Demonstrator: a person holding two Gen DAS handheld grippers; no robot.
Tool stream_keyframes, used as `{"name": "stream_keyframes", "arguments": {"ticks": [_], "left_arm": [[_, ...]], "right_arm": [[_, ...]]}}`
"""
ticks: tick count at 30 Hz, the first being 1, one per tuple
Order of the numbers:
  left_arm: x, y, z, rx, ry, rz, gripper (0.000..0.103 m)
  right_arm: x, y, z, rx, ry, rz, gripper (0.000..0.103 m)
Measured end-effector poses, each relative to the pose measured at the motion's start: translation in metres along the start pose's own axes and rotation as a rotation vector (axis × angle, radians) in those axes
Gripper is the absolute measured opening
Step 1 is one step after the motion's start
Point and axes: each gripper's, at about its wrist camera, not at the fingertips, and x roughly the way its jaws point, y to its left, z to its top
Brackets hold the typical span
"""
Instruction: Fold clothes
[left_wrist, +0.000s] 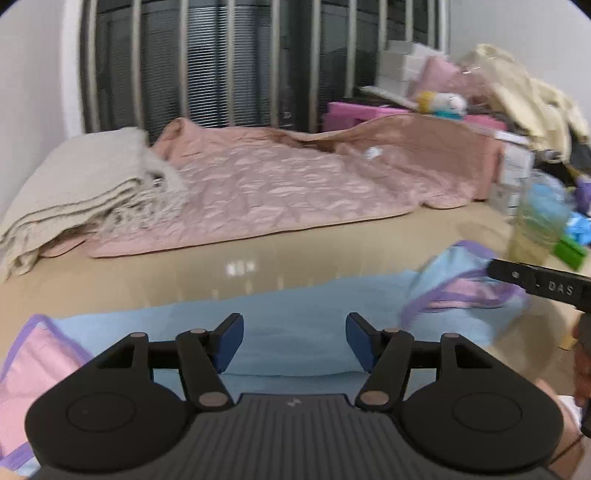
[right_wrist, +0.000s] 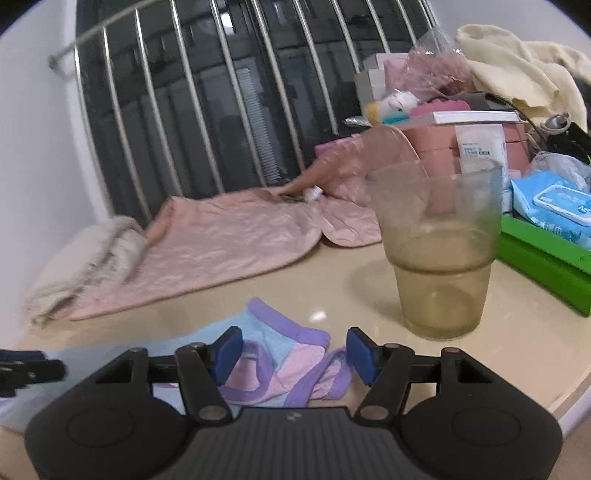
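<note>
The garment to fold is a small pair of blue-and-pink children's underpants with purple trim (right_wrist: 280, 354), lying on the glossy beige table (left_wrist: 258, 258). All places below are given from the drinking glass (right_wrist: 439, 254), which stands upright on the table with a little cloudy liquid in its base.

The underpants lie just in front of the glass and to its left, stretching away leftward as a wide blue panel. The end nearest the glass is bunched, with the purple leg trim curled over on itself; the far end, seen in the left wrist view, shows a pink panel (left_wrist: 33, 373) lying flatter.

The right gripper (right_wrist: 293, 354) hovers over the bunched end near the glass, its blue pads spread apart with cloth visible between them but nothing pinched. The left gripper (left_wrist: 294, 341) is farther left of the glass, over the blue middle of the garment, likewise released with its pads wide.

Judging by how it lies, the folding has barely begun: the garment is spread lengthwise but not yet smoothed, and no clean fold shows. Flattening the curled end and then folding remain. Behind the glass lie a pink quilted blanket (left_wrist: 280, 184) and a folded beige throw (left_wrist: 85, 184).
</note>
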Motion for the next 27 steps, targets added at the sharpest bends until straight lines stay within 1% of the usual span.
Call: {"name": "stream_keyframes", "arguments": {"ticks": [2, 4, 6, 7, 8, 9, 12, 14, 16, 18, 19, 21, 22, 24, 25, 26, 27], "left_arm": [[0.004, 0.000, -0.003, 0.007, 0.016, 0.043, 0.063], [0.006, 0.002, -0.007, 0.000, 0.030, 0.044, 0.063], [0.004, 0.006, -0.010, -0.015, 0.033, 0.039, 0.063], [0.003, 0.008, -0.011, -0.023, 0.032, 0.045, 0.063], [-0.001, 0.013, -0.012, -0.040, 0.026, 0.052, 0.063], [-0.004, 0.017, -0.013, -0.057, 0.020, 0.060, 0.063], [-0.018, 0.036, -0.016, -0.120, 0.002, 0.096, 0.063], [-0.031, 0.051, -0.023, -0.173, -0.019, 0.140, 0.067], [-0.042, 0.063, -0.029, -0.225, -0.034, 0.182, 0.069], [-0.053, 0.075, -0.036, -0.285, -0.045, 0.232, 0.069], [-0.058, 0.080, -0.038, -0.315, -0.049, 0.243, 0.069], [-0.067, 0.093, -0.047, -0.398, -0.054, 0.253, 0.069], [-0.070, 0.097, -0.051, -0.436, -0.054, 0.256, 0.071], [-0.073, 0.105, -0.059, -0.488, -0.041, 0.259, 0.072], [-0.074, 0.106, -0.062, -0.496, -0.035, 0.268, 0.072], [-0.075, 0.107, -0.065, -0.503, -0.028, 0.278, 0.072], [-0.076, 0.108, -0.068, -0.508, -0.023, 0.288, 0.072]], "right_arm": [[0.003, 0.009, -0.009, -0.090, -0.005, -0.048, 0.060], [0.003, 0.015, -0.020, -0.184, -0.029, -0.082, 0.057], [0.002, 0.014, -0.024, -0.208, -0.053, -0.068, 0.053], [0.002, 0.013, -0.024, -0.212, -0.059, -0.057, 0.039], [0.003, 0.013, -0.023, -0.216, -0.061, -0.049, 0.017], [0.006, 0.014, -0.020, -0.222, -0.052, -0.051, 0.012], [0.014, 0.017, -0.008, -0.234, -0.026, -0.055, 0.011], [0.012, 0.018, 0.002, -0.188, -0.032, -0.025, 0.010], [0.002, 0.034, 0.011, -0.187, -0.081, 0.063, 0.010], [-0.008, 0.062, 0.017, -0.201, -0.113, 0.191, 0.010], [-0.010, 0.080, 0.018, -0.203, -0.100, 0.257, 0.010], [-0.006, 0.119, 0.012, -0.213, -0.043, 0.369, 0.011], [0.003, 0.140, 0.004, -0.233, -0.004, 0.385, 0.011], [0.021, 0.180, -0.012, -0.271, 0.084, 0.412, 0.011], [0.031, 0.194, -0.019, -0.281, 0.137, 0.399, 0.013], [0.034, 0.202, -0.023, -0.285, 0.135, 0.386, 0.015], [0.035, 0.209, -0.026, -0.297, 0.131, 0.373, 0.019]]}}
